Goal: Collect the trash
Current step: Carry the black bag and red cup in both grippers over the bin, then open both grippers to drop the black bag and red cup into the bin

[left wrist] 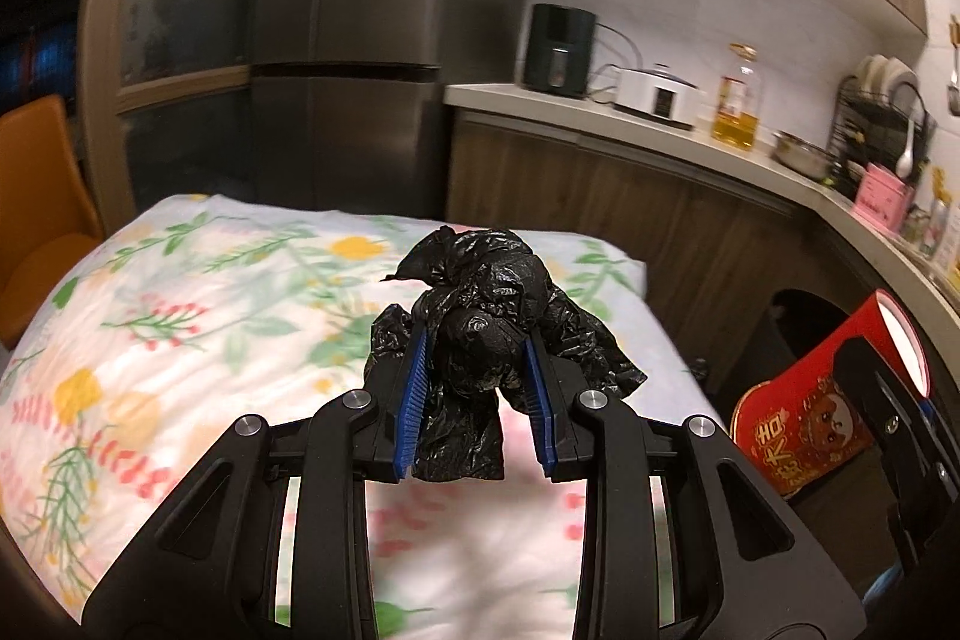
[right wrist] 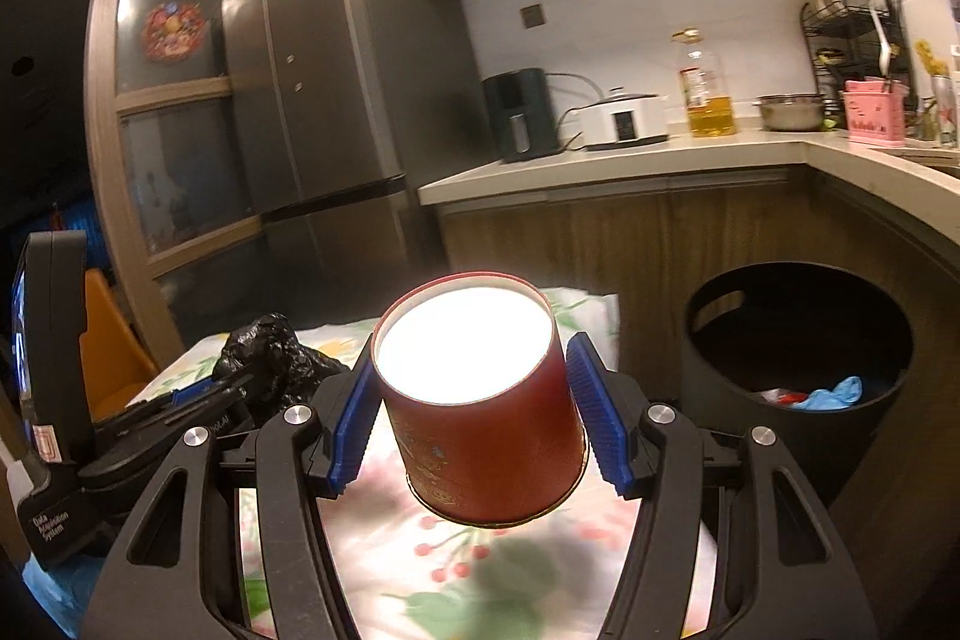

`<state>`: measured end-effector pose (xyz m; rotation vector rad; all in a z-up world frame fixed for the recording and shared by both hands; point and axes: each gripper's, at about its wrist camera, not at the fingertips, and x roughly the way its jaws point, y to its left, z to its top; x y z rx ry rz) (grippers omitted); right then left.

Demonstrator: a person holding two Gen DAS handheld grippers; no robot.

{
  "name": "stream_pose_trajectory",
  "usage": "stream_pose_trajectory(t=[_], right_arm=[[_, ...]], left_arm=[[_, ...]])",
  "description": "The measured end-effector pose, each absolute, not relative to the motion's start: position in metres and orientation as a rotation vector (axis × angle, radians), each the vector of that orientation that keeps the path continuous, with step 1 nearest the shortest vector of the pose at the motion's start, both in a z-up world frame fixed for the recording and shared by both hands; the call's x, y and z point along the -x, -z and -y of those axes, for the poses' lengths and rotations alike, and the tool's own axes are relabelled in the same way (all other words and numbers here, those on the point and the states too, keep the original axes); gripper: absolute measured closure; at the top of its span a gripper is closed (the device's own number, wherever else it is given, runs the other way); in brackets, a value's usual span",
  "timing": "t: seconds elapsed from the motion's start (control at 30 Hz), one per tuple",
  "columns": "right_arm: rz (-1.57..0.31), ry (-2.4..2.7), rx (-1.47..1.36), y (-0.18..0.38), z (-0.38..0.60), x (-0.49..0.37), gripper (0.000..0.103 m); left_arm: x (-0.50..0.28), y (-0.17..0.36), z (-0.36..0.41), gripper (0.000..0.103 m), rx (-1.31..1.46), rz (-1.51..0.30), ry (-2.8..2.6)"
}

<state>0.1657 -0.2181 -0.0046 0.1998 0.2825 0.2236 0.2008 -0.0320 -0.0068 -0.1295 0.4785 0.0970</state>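
My left gripper (left wrist: 477, 340) is shut on a crumpled black plastic bag (left wrist: 492, 304) and holds it above the floral tablecloth (left wrist: 180, 316). My right gripper (right wrist: 474, 370) is shut on a red paper cup (right wrist: 480, 400), white inside, held above the table's right end. The cup also shows at the right of the left wrist view (left wrist: 828, 400). The bag and left gripper show at the left of the right wrist view (right wrist: 270, 364). A black round trash bin (right wrist: 798, 376) stands on the floor right of the table, with blue and red scraps inside.
A wooden counter (right wrist: 660, 154) runs behind with an air fryer (right wrist: 519, 115), white cooker (right wrist: 624, 121), oil bottle (right wrist: 708, 88), steel pot (right wrist: 789, 112) and dish rack (right wrist: 852, 34). A grey fridge (right wrist: 336, 88) stands at the back left. An orange chair (left wrist: 42, 214) is left of the table.
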Motion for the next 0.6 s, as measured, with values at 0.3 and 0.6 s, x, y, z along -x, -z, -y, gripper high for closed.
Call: stream_pose_trajectory(t=[0.3,0.6], right_arm=[[-0.232,-0.084,-0.223,-0.006,0.278,-0.168,0.043],[-0.195,0.086,-0.244,-0.011,0.342,-0.18,0.043]], left_arm=[[-0.219,0.003,0.097,0.074,0.081,-0.468,0.045],[-0.246,-0.007,0.17,0.074,0.054,-0.435,0.203]])
